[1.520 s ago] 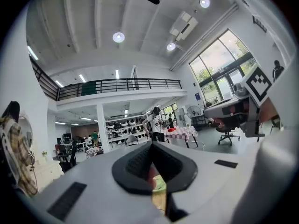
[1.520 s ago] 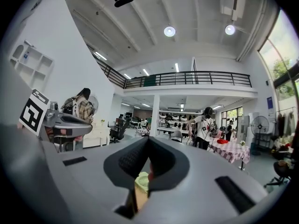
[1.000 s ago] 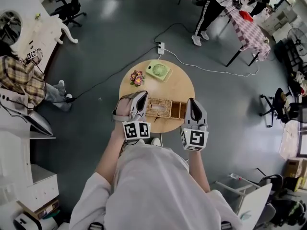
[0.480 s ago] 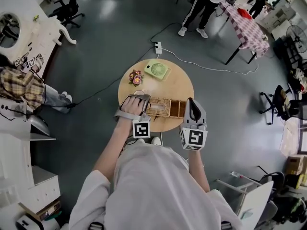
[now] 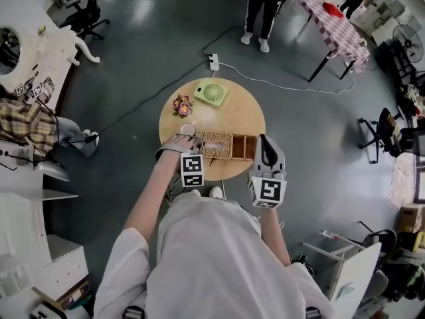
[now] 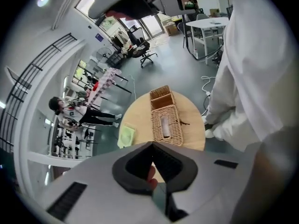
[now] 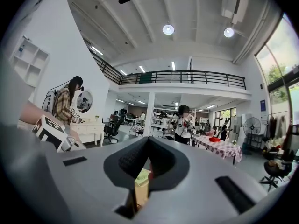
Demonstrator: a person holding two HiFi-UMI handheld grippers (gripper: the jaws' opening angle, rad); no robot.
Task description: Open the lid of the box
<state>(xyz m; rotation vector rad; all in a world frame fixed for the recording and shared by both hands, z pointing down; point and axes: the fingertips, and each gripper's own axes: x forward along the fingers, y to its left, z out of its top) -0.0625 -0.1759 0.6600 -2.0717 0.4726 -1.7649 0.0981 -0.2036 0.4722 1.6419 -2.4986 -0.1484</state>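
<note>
One round wooden worktop (image 5: 240,119) stands in the middle of a big grey floor, and a person in a white top leans over it. It is low and close, so both arms can reach it with ease.

On the near side of the worktop lies a long woven box (image 5: 229,148). It lies sideways in front of the person, one end toward each hand. I think that is so each claw can get to an end. The lid (image 6: 164,125) covers the left part of the box and lies flat, so the box is not open yet. The right part has no cover.

At the left end of the box is the left claw (image 6: 152,146), looking along the lid. Its two jaws are pressed together at the tips and hold nothing. It seems to be lined up to get at the lid's edge.

By the right end of the box is the right claw (image 7: 148,140). Its jaws are closed too, with nothing held. It may be there to keep the box from sliding.

Farther back sit a small green fan (image 5: 214,94) and some flowers (image 5: 181,104), well out of the way.
</note>
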